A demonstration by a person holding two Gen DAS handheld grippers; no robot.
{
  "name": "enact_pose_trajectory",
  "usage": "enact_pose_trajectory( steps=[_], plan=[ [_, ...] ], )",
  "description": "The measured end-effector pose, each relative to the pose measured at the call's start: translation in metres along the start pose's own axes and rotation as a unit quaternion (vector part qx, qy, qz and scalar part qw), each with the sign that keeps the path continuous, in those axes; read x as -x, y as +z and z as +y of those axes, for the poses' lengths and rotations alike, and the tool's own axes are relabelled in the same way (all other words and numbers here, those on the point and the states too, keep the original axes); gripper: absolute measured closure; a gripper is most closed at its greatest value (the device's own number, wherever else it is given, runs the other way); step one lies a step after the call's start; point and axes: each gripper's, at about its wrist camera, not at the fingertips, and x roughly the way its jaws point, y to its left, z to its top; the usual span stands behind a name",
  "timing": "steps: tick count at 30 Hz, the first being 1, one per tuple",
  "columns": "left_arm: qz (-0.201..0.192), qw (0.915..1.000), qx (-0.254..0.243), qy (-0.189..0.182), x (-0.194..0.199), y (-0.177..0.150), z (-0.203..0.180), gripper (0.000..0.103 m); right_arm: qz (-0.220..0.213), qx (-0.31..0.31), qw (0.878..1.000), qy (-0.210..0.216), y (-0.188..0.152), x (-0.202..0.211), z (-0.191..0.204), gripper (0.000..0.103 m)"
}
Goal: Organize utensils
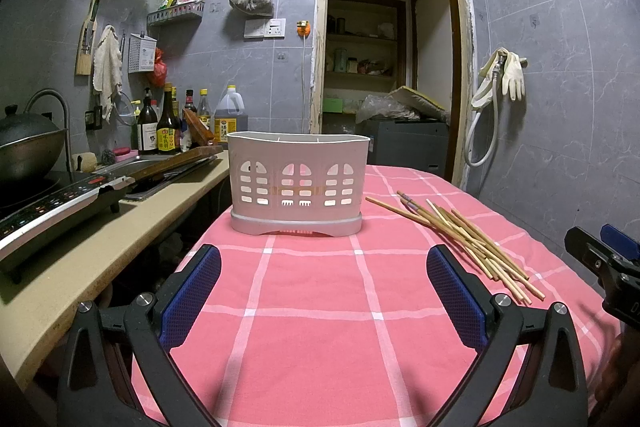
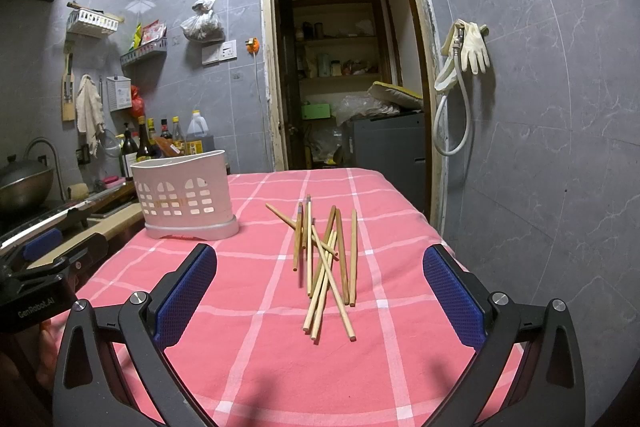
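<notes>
A white slotted utensil holder (image 1: pixel 297 183) stands upright on the pink checked tablecloth (image 1: pixel 312 307), straight ahead of my left gripper (image 1: pixel 324 263), which is open and empty a little short of it. A loose pile of several wooden chopsticks (image 1: pixel 464 241) lies to the holder's right. In the right wrist view the chopsticks (image 2: pixel 326 263) lie crossed over each other just ahead of my right gripper (image 2: pixel 320 267), which is open and empty. The holder (image 2: pixel 185 195) stands to the far left there.
A beige counter (image 1: pixel 132 227) runs along the table's left side with an induction hob (image 1: pixel 56 207), a wok (image 1: pixel 28 143), a sink and sauce bottles (image 1: pixel 168 125). A doorway (image 1: pixel 384 67) opens behind the table. The table's right edge (image 2: pixel 440 239) is near the grey wall.
</notes>
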Motion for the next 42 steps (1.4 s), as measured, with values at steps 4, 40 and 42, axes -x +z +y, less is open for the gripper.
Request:
enact_pose_trajectory(
  steps=[4, 40, 42],
  plan=[
    [0.0, 1.0, 0.0, 0.0, -0.004, 0.0, 0.005, 0.002, 0.0, 0.0, 1.0, 0.0, 0.0, 0.0, 0.0, 0.0],
    [-0.011, 0.9996, -0.009, -0.025, -0.042, 0.074, -0.009, 0.002, -0.054, 0.017, 0.998, -0.008, 0.061, -0.026, -0.026, 0.0],
    [-0.006, 0.9996, -0.012, -0.026, -0.051, 0.078, -0.013, 0.002, -0.052, 0.024, 0.998, -0.007, 0.068, -0.033, -0.031, 0.0]
  ],
)
